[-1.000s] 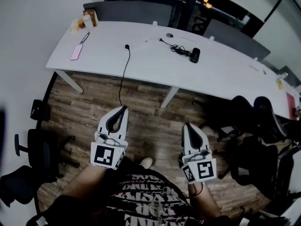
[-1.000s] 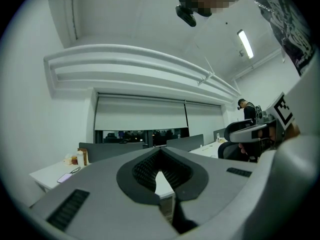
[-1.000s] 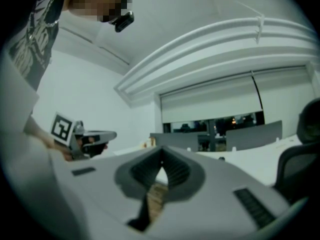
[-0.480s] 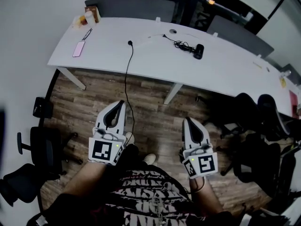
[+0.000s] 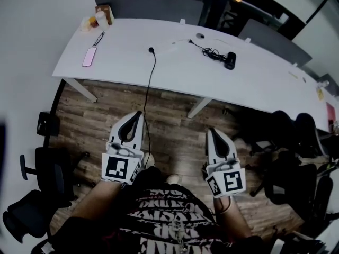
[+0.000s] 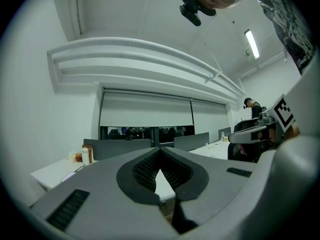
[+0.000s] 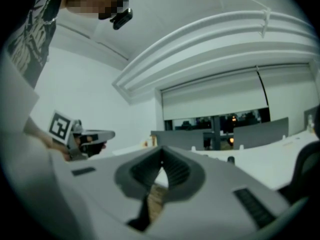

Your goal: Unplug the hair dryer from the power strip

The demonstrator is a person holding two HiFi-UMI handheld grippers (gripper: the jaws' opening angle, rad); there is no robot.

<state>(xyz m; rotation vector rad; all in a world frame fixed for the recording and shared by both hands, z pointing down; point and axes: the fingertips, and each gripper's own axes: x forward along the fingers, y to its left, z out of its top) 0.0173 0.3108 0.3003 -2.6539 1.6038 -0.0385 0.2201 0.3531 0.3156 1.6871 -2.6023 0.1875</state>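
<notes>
- Hair dryer (image 5: pixel 230 61): black, lying on the white table (image 5: pixel 132 67), right of centre, with its tangled cord (image 5: pixel 211 52) just to its left.
- Separate black cable (image 5: pixel 150 89) hangs from the table's near edge to the wood floor.
- Left gripper (image 5: pixel 136 116) and right gripper (image 5: pixel 211 133): jaws pressed together, nothing between them. Both are over the floor, well apart from the hair dryer.
- Pink phone (image 5: pixel 88 56) at the table's left end.

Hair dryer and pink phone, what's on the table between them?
In the head view, a black cable end lies on the white table between the pink phone and the hair dryer, whose coiled cord lies nearer it.
</notes>
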